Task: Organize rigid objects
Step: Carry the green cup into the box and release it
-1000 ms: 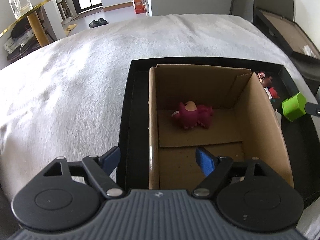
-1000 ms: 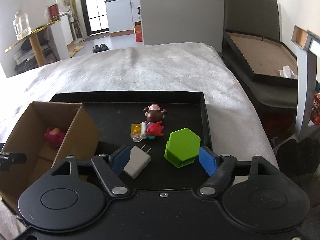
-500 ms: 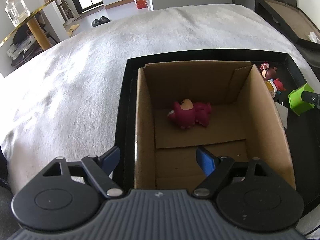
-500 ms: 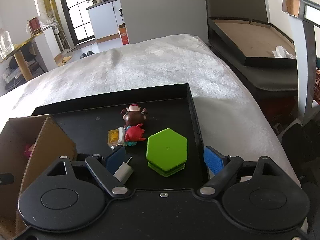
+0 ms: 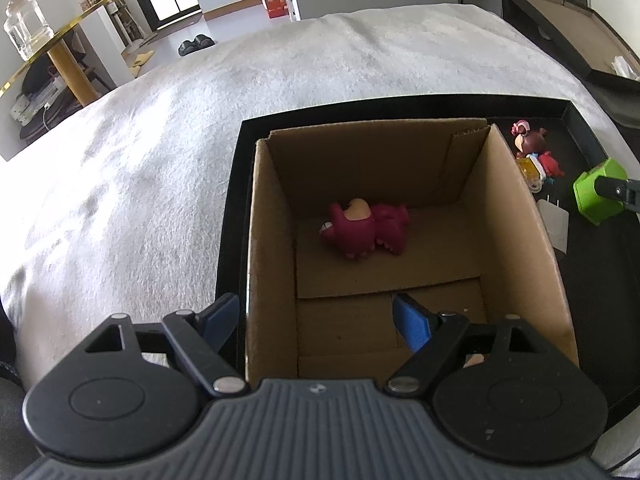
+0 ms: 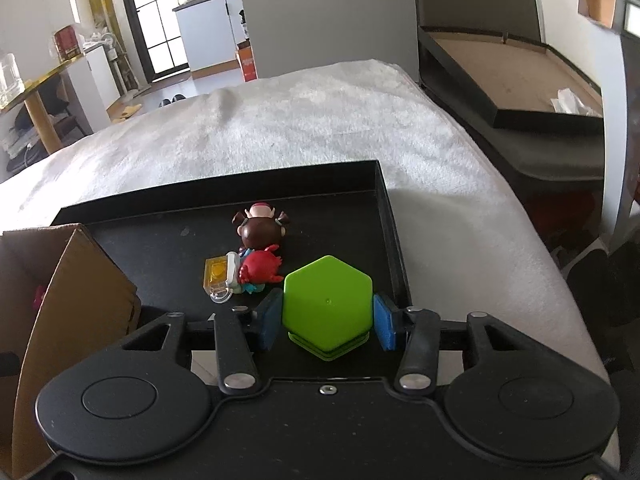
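The right tongs sit around the green hexagon, one blue pad close at each side of it; whether the pads actually press it I cannot tell. The hexagon stands on the black tray, near its right wall. Just to its left lie a red crab toy and a yellow block, touching each other, and behind them a brown-headed doll.

The left tongs are spread wide and hold nothing. Their left pad hangs outside the left wall of the cardboard box, their right pad inside the box, above its floor. The box stands open in the left part of the tray, which rests on a white bed. A magenta plush-like figure lies on its side on the box floor, toward the far wall. Past the right wall of the box, a white plug lies on the tray between the box and the hexagon.
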